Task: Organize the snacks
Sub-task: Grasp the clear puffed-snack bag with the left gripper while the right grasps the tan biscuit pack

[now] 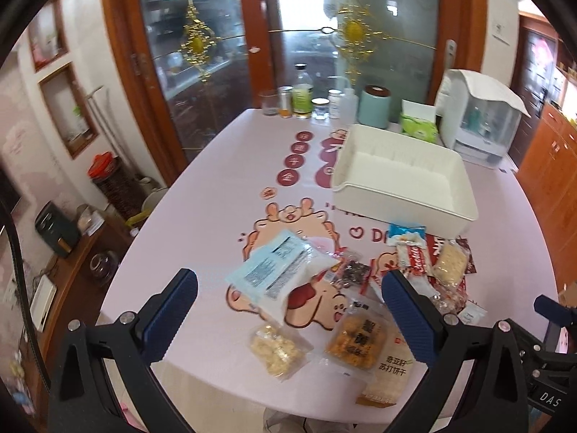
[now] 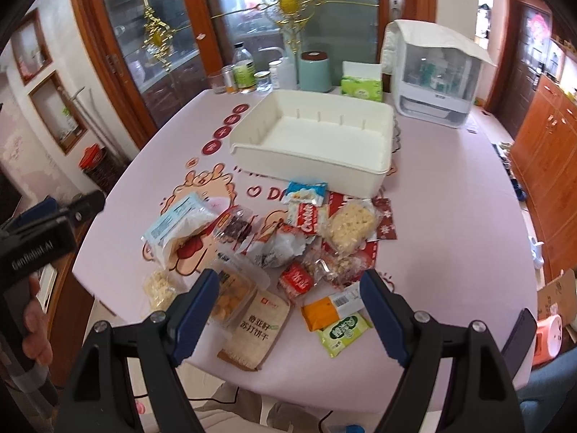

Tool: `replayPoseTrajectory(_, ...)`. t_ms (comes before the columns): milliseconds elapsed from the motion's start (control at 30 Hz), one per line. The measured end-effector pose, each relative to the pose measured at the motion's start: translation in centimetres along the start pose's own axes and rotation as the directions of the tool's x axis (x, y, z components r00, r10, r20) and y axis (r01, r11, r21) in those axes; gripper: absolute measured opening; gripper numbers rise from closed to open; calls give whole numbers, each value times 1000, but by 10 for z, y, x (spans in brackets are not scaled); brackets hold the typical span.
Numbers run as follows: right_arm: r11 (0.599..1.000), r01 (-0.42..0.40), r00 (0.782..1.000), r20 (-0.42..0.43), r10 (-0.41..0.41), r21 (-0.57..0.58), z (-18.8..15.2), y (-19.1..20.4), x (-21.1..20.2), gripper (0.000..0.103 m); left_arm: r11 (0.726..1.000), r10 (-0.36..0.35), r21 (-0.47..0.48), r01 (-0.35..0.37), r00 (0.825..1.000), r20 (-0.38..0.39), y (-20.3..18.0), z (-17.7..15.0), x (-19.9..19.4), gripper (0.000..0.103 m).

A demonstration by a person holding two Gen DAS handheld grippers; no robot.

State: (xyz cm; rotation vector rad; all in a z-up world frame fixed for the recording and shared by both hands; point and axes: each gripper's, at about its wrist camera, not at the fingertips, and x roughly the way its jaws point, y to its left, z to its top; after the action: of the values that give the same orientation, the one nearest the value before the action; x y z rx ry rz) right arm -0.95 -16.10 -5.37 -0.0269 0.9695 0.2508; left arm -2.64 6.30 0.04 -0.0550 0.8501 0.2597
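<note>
A heap of snack packets lies on the pink table near its front edge. A pale blue packet (image 1: 277, 270) (image 2: 176, 223) lies at its left, a clear bag of white puffs (image 1: 276, 351), an orange cracker tray (image 1: 357, 342) (image 2: 230, 296) and a soda cracker pack (image 2: 258, 328). An empty white bin (image 1: 404, 176) (image 2: 313, 140) stands behind the heap. My left gripper (image 1: 288, 310) is open above the left packets. My right gripper (image 2: 288, 310) is open above the front packets. Both are empty.
Bottles and jars (image 1: 303, 97), a teal canister (image 1: 375, 106) (image 2: 316, 72), a green tissue pack (image 2: 361, 86) and a white cabinet box (image 2: 436, 79) stand along the table's far edge. Glass doors lie behind. A low shelf (image 1: 72, 252) is at the left.
</note>
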Motion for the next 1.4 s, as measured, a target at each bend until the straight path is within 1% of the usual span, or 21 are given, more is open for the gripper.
replayPoseTrajectory(133,999,-42,999,-20,41,-28,-4,5,6,81,999,36,-19,-36,999,-23,8,-9,-1,102)
replayPoseTrajectory(233,997,-73,997,-41,72,-33,-6,9,12,81,998,54,-13,-55,997,-54,11,-16,2,102)
replayPoseTrajectory(300,995,-90,994,-57,88,-32,-7,12,16,81,998,60,1,-60,996,-69,12,-19,5,102)
replayPoseTrajectory(467,995,-97,992,-81,95,-18,-8,16,24,81,997,68,53,-63,994,-89,16,-27,23,102)
replayPoseTrajectory(533,996,-86,991,-100,86,11,-8,13,30,81,996,45,78,-37,994,-102,22,-30,34,102)
replayPoseTrajectory(600,998,-56,991,-119,60,35,-9,11,37,81,994,5,109,8,992,-127,28,-34,49,102)
replayPoseTrajectory(733,996,34,987,-162,-20,81,-19,10,57,81,976,-56,195,92,981,-186,37,-46,81,102)
replayPoseTrajectory(800,994,55,981,-190,-35,100,-26,10,67,81,963,-74,237,129,971,-227,39,-55,100,102)
replayPoseTrajectory(933,986,87,960,-275,-45,143,-46,14,96,81,930,-119,299,213,945,-303,37,-73,137,102)
replayPoseTrajectory(1100,974,124,936,-349,-52,189,-72,23,127,81,867,-167,375,327,901,-401,29,-100,178,101)
replayPoseTrajectory(1167,969,137,925,-377,-51,205,-81,29,138,81,850,-164,396,349,888,-431,26,-108,193,101)
replayPoseTrajectory(1200,967,145,920,-387,-54,210,-85,32,143,81,844,-166,400,357,883,-439,24,-110,197,102)
replayPoseTrajectory(1267,964,155,912,-406,-55,218,-92,39,152,81,836,-186,390,386,868,-461,22,-112,205,102)
replayPoseTrajectory(1300,963,157,910,-411,-54,219,-94,42,156,81,831,-195,385,401,859,-474,21,-114,208,102)
replayPoseTrajectory(1400,964,169,903,-425,-67,207,-98,52,166,81,819,-208,381,429,841,-500,18,-117,215,102)
